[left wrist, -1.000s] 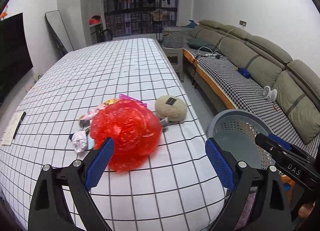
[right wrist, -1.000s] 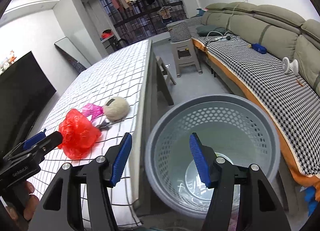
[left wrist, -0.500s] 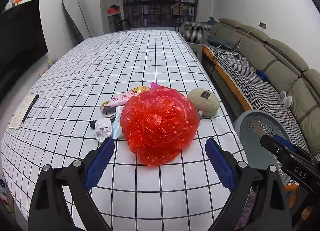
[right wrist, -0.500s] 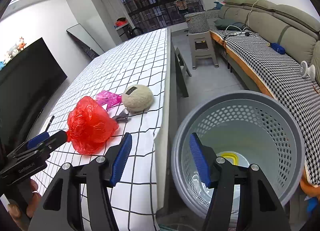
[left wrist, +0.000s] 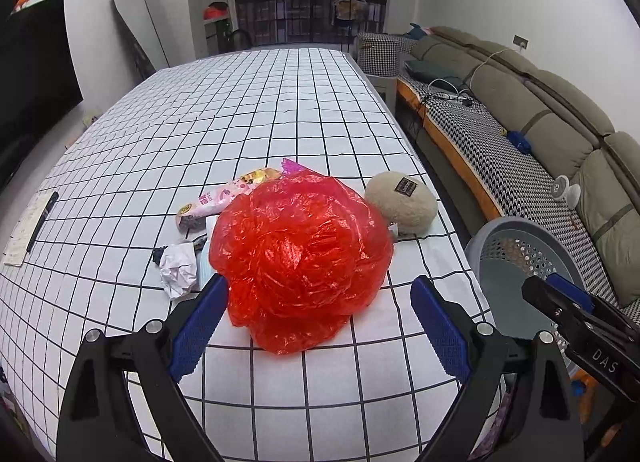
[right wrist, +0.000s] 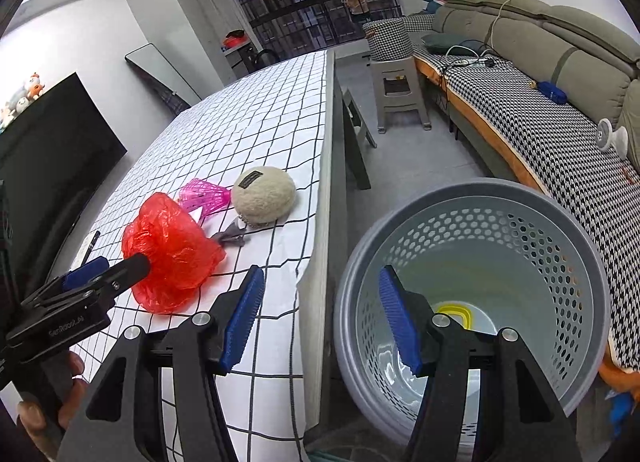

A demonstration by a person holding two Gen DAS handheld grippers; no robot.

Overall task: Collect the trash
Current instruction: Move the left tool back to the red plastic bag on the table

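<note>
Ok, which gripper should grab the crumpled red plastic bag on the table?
Left. The left gripper is open, its fingers flanking the crumpled red plastic bag. The right gripper is also open but points at the grey perforated waste basket beside the table.

1. The tabletop (left wrist: 280, 102), under a white cloth with a black grid, carries everything.
2. A crumpled red plastic bag (left wrist: 300, 258) lies near its front edge.
3. Beside the bag lie a beige plush ball (left wrist: 402, 202), a pink snack wrapper (left wrist: 224, 198) and crumpled white paper (left wrist: 178, 268).
4. A paper sheet with a pen (left wrist: 30, 230) sits at the far left edge.
</note>
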